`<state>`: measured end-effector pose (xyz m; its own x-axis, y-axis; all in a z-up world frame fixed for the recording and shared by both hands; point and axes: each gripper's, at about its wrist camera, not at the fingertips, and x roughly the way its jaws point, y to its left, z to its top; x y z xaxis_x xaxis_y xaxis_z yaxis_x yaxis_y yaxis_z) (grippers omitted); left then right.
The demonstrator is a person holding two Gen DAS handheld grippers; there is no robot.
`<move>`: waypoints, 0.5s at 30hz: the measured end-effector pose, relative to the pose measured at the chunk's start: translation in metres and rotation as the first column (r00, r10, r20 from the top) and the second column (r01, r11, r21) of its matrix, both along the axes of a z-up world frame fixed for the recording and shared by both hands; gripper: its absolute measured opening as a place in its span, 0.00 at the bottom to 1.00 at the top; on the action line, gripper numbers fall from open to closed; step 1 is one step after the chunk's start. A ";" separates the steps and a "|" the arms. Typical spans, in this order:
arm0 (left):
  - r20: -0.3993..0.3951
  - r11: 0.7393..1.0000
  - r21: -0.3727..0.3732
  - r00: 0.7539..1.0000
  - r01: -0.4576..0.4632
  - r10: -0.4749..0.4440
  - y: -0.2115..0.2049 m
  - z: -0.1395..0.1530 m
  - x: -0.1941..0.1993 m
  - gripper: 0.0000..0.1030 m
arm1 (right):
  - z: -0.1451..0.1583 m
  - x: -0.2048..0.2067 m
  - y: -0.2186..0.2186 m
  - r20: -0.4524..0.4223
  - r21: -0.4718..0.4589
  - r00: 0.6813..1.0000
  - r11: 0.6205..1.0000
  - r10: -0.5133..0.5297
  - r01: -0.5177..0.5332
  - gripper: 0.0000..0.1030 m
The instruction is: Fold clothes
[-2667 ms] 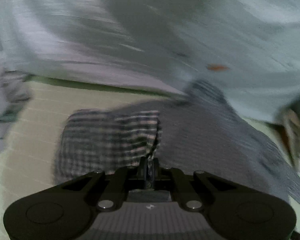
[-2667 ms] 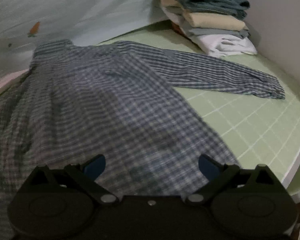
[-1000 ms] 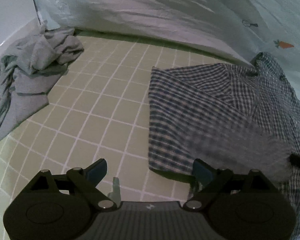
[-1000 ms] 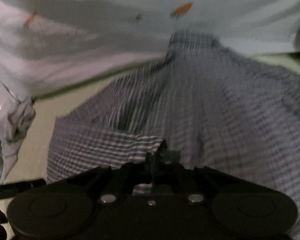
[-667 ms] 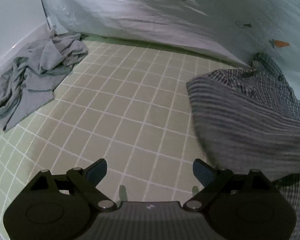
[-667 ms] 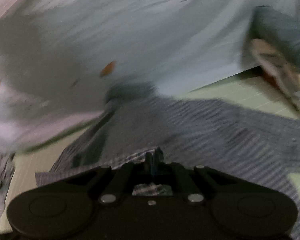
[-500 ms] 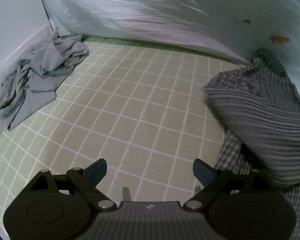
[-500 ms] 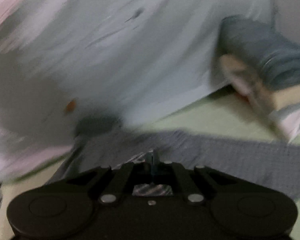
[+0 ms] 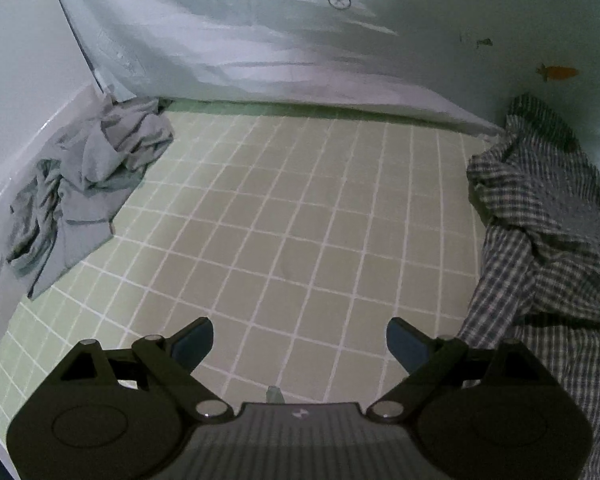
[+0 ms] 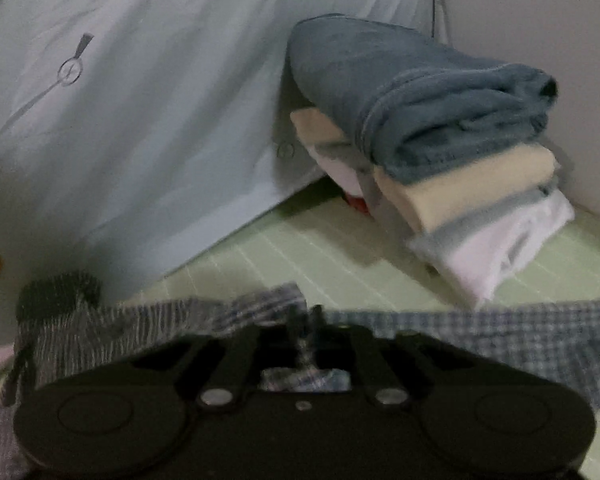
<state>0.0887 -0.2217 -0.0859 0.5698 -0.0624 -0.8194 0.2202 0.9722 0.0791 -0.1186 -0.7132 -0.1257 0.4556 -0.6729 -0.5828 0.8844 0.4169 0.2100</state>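
Currently left gripper [image 9: 300, 342] spread wide, empty over green grid mat [image 9: 300, 216], right gripper [image 10: 306, 320] jaws opening, checked shirt [image 10: 500, 332] fabric between them, folded stack [image 10: 440, 152] behind.

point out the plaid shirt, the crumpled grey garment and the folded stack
plaid shirt [image 9: 540, 216], left wrist view, bunched folded-over part
crumpled grey garment [image 9: 88, 196], left wrist view, middle of the heap
folded stack [image 10: 440, 120], right wrist view, blue top item
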 end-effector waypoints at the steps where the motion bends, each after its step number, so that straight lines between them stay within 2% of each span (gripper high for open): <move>1: 0.009 1.000 -0.004 1.000 0.003 -0.003 0.004 0.001 -0.004 0.91 | 0.000 -0.003 0.009 -0.003 0.001 1.000 1.000 0.001 -0.001 0.67; 3: 0.027 1.000 -0.013 1.000 0.010 -0.010 0.012 0.004 -0.011 0.91 | 0.004 -0.008 0.032 0.003 -0.002 1.000 1.000 0.016 -0.016 0.77; 4: 0.037 1.000 -0.017 0.999 0.013 -0.013 0.016 0.006 -0.014 0.92 | 0.006 -0.010 0.044 0.006 -0.003 1.000 1.000 0.030 -0.030 0.89; 6: 0.047 0.999 -0.031 0.999 0.018 -0.017 0.027 0.006 -0.023 0.95 | 0.010 -0.013 0.069 0.012 -0.012 0.998 0.998 0.060 -0.060 1.00; 11: 0.003 0.996 -0.077 0.999 0.049 -0.049 0.056 -0.004 -0.035 0.95 | 0.019 -0.013 0.141 -0.003 -0.010 0.987 0.987 0.160 -0.160 1.00; 15: -0.003 0.987 -0.105 0.993 0.118 -0.119 0.076 -0.009 -0.039 0.95 | 0.021 -0.013 0.211 0.003 0.012 0.979 0.979 0.205 -0.205 1.00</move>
